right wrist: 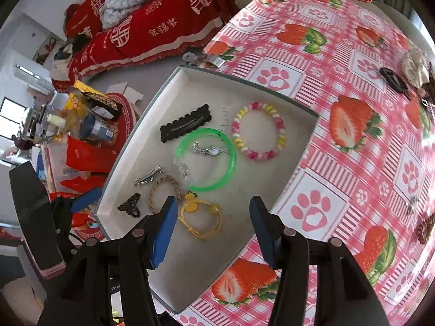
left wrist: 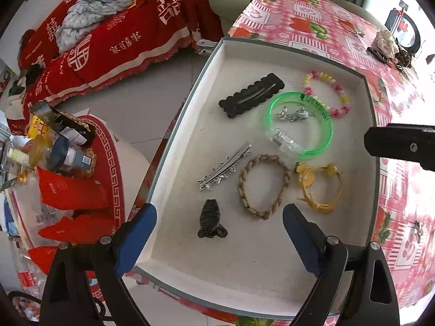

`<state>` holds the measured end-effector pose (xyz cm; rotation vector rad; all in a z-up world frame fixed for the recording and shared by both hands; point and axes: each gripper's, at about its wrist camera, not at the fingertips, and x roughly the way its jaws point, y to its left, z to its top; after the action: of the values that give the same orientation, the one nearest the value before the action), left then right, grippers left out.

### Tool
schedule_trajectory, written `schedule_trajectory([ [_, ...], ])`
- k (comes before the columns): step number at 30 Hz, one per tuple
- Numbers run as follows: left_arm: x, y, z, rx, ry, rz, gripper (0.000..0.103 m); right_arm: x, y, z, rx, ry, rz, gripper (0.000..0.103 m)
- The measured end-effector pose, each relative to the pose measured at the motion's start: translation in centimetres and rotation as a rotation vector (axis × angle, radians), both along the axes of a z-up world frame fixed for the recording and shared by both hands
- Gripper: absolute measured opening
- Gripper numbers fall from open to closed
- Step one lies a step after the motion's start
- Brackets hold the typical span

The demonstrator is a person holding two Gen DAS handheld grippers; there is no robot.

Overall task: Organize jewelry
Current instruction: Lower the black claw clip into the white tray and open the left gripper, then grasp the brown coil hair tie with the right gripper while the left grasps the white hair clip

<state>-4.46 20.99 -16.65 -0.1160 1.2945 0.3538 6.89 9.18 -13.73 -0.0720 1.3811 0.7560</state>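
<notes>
A: Which view shows more of the strawberry tablecloth (right wrist: 350, 125)?
B: The right wrist's. Both show the tray (left wrist: 272, 277) holding the green bangle (left wrist: 323, 146) and yellow bracelet (right wrist: 201, 217).
A: The grippers?
B: The left gripper (left wrist: 220, 239) and right gripper (right wrist: 213, 225) gape empty above the tray.

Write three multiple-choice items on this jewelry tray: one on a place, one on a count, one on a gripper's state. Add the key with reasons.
1. Where does the silver charm lie?
A. inside the green bangle
B. on the tablecloth
C. under the black hair clip

2. How many bracelets or hair ties ring-shaped lie in the tray?
A. two
B. four
C. six

3. How does the left gripper stand?
A. shut on the black claw clip
B. open, holding nothing
C. shut on the tray wall

Key: 1 A, the charm sits within the green ring. 2 B, the green bangle, beaded bracelet, braided ring and yellow tie. 3 B, its jaws stand wide apart above the tray, touching nothing.
</notes>
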Motion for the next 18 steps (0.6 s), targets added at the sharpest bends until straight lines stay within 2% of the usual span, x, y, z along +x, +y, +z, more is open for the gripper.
schedule_trajectory([
  [2, 0.1, -0.1, 0.2, -0.012, -0.003, 0.004, 0.103, -0.1, -0.6, 0.1, 0.005, 0.005, -0.013, 0.059],
  [5, 0.2, -0.5, 0.7, -0.014, -0.005, -0.005, 0.103, -0.3, -1.8, 0.2, 0.01, 0.012, -0.029, 0.061],
  [7, 0.5, -1.2, 1.3, -0.006, -0.006, -0.027, 0.103, -0.4, -2.8, 0.3, 0.013, 0.018, -0.043, 0.07],
  [8, 0.6, -1.5, 1.4, -0.006, -0.007, -0.038, 0.103, -0.5, -3.2, 0.4, 0.016, 0.021, -0.053, 0.082],
  [9, 0.8, -2.1, 1.7, -0.007, -0.007, -0.055, 0.103, -0.5, -3.9, 0.5, 0.022, 0.024, -0.069, 0.084],
  [14, 2.0, -5.1, 2.7, -0.003, -0.016, -0.138, 0.103, -0.5, -7.6, 0.6, 0.006, 0.031, -0.153, 0.084],
  [18, 3.1, -8.1, 3.5, -0.024, -0.03, -0.198, 0.103, -0.1, -12.4, 0.5, -0.035, 0.032, -0.254, 0.084],
])
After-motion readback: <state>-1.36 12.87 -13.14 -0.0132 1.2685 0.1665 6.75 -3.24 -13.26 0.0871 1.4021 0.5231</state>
